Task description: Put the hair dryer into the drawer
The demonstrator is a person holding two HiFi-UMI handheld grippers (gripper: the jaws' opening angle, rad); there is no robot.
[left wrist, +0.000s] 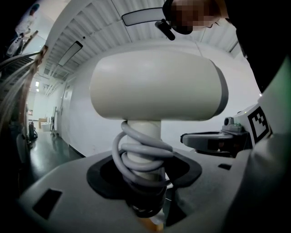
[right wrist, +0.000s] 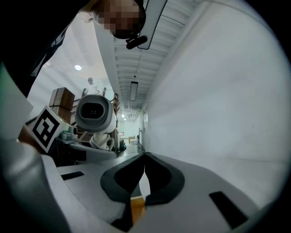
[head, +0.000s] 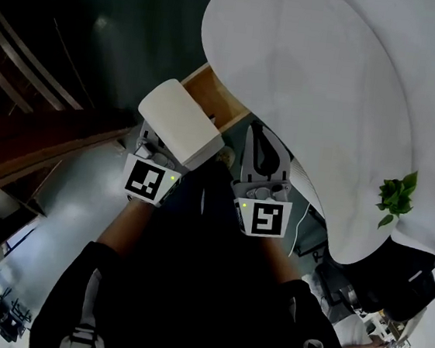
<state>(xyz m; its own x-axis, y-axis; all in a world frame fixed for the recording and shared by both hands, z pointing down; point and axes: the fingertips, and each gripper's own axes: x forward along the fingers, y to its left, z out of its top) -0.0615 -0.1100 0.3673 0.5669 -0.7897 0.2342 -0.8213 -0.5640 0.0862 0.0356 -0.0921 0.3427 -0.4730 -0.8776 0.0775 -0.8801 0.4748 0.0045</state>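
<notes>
Clenched on the handle of the hair dryer point(left wrist: 157, 86), cord point(left wrist: 136, 152) coiled round it: left gripper point(left wrist: 144, 191). Pinched shut on nothing: right gripper point(right wrist: 144, 170). Only in the head view: open drawer point(head: 211, 91) just beyond the dryer, under the white table point(head: 329, 81); plant point(head: 397, 196) at right.

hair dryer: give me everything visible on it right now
The hair dryer has a smooth cream barrel, plastic-looking, with a grey band at one end. The right gripper view shows a dark opening end-on. The barrel sits crosswise above the jaws of the left gripper, which clamp its handle. A grey cord is wound round that handle. In the head view it is held by the open wooden drawer.
</notes>
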